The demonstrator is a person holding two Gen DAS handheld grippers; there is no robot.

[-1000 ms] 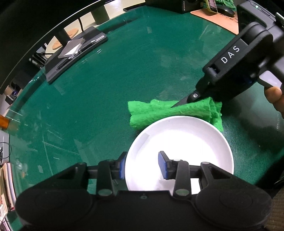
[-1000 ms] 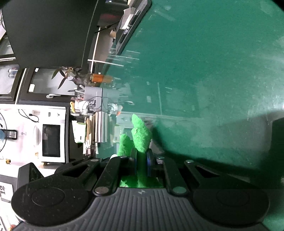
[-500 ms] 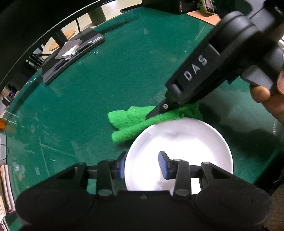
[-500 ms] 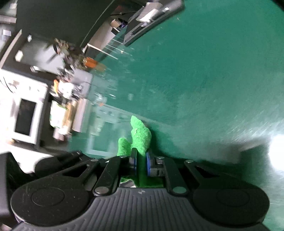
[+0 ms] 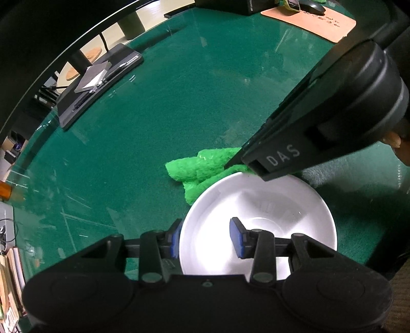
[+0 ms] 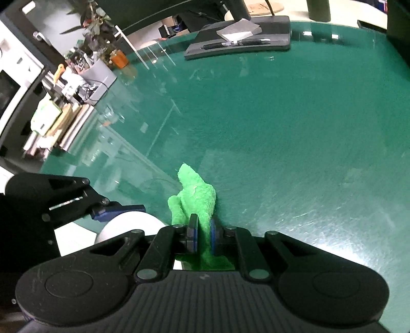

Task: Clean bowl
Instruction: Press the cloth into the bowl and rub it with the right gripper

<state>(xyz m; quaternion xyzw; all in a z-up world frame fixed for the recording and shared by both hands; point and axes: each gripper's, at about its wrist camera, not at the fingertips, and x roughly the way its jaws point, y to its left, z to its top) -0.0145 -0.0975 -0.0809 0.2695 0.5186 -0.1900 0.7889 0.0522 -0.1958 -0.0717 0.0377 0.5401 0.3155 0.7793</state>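
Note:
A white bowl (image 5: 264, 212) stands on the green glass table. My left gripper (image 5: 205, 239) is shut on its near rim, one blue pad outside the wall and one inside. The right gripper (image 6: 203, 230) is shut on a green cloth (image 6: 194, 197), whose free end sticks out past the pads. In the left wrist view the right gripper (image 5: 232, 165) hangs tilted over the bowl's far rim, and the cloth (image 5: 200, 166) droops from it at the rim's far left. The right wrist view shows the bowl's edge (image 6: 128, 225) and a left gripper pad (image 6: 112, 210) at lower left.
A black stand with a notepad and pen (image 5: 97, 79) sits at the table's far left edge. A tan mat (image 5: 315, 18) lies at the far right. An orange bottle (image 6: 119, 57) and desk clutter (image 6: 84, 74) sit by the table's left rim.
The right gripper has rolled, risen and shifted left over the bowl's far rim, carrying the cloth, whose loose end now hangs further left. The left gripper and bowl have stayed put.

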